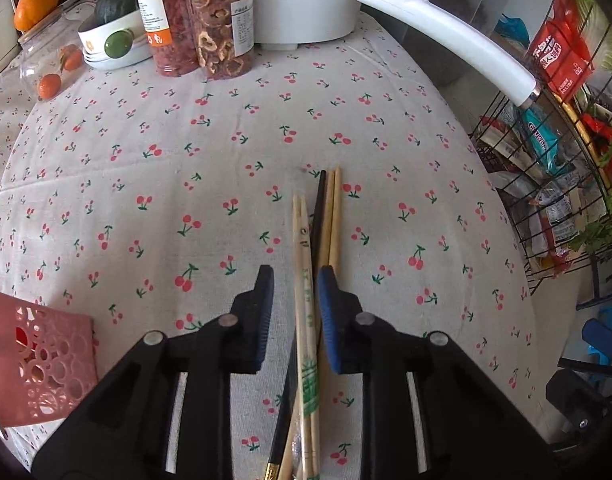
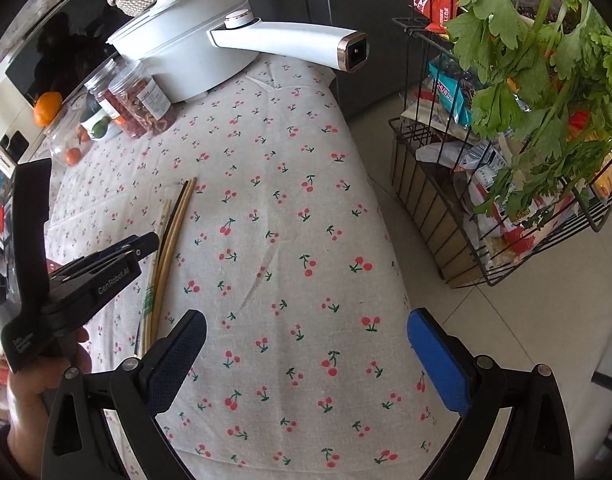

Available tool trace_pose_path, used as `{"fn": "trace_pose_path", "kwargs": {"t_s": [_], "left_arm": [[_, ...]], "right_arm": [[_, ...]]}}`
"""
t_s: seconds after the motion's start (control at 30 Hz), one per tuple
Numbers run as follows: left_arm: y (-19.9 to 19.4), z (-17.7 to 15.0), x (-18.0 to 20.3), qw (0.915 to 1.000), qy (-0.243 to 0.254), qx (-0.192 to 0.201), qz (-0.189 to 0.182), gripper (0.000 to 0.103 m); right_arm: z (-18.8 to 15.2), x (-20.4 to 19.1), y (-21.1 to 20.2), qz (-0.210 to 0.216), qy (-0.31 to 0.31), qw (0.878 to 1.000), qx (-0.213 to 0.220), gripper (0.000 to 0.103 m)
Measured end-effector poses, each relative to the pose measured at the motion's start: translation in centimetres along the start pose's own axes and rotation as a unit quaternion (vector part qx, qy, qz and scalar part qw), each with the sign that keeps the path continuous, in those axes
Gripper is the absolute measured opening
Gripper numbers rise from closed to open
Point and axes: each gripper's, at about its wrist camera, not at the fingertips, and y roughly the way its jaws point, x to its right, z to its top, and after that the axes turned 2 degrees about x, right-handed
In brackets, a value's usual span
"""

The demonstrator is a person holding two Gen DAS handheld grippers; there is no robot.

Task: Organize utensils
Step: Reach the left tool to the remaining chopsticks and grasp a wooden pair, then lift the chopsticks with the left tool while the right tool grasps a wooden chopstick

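Several chopsticks lie in a loose bundle on the cherry-print tablecloth: pale bamboo ones with green print, tan wooden ones and a black one. My left gripper points down over them with the bundle between its fingers. The right pad is against the sticks, while the left pad stands clear of them, so the jaws are not pressing. In the right wrist view the chopsticks lie at the left under the left gripper, held by a hand. My right gripper hangs wide open over bare cloth.
A pink perforated basket stands at the near left. At the back are two clear jars, a white pot with a long handle, bowls and oranges. A wire rack with packets and greens stands past the table's right edge.
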Motion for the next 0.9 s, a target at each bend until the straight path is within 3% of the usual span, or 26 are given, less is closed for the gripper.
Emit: {"fn": "trace_pose_path", "kwargs": {"t_s": [0.13,0.2,0.37,0.9], "left_arm": [[0.8,0.0,-0.2,0.9998,-0.013,-0.010,-0.012,0.025],[0.8,0.1,-0.1,0.9998,-0.012,-0.009,-0.015,0.013],[-0.2,-0.6,0.5,0.9997,0.011,-0.003,-0.022,0.011],[-10.1,-6.5,-0.7,0.9917,0.096,0.046,-0.073,0.011]], "right_arm": [[0.2,-0.2,0.1,0.001,-0.001,1.000,0.001,0.101],[0.2,-0.2,0.1,-0.001,-0.001,1.000,0.002,0.101],[0.2,-0.2,0.3,-0.004,0.000,1.000,0.001,0.101],[0.3,-2.3,1.6,0.005,-0.005,1.000,-0.014,0.101]]}}
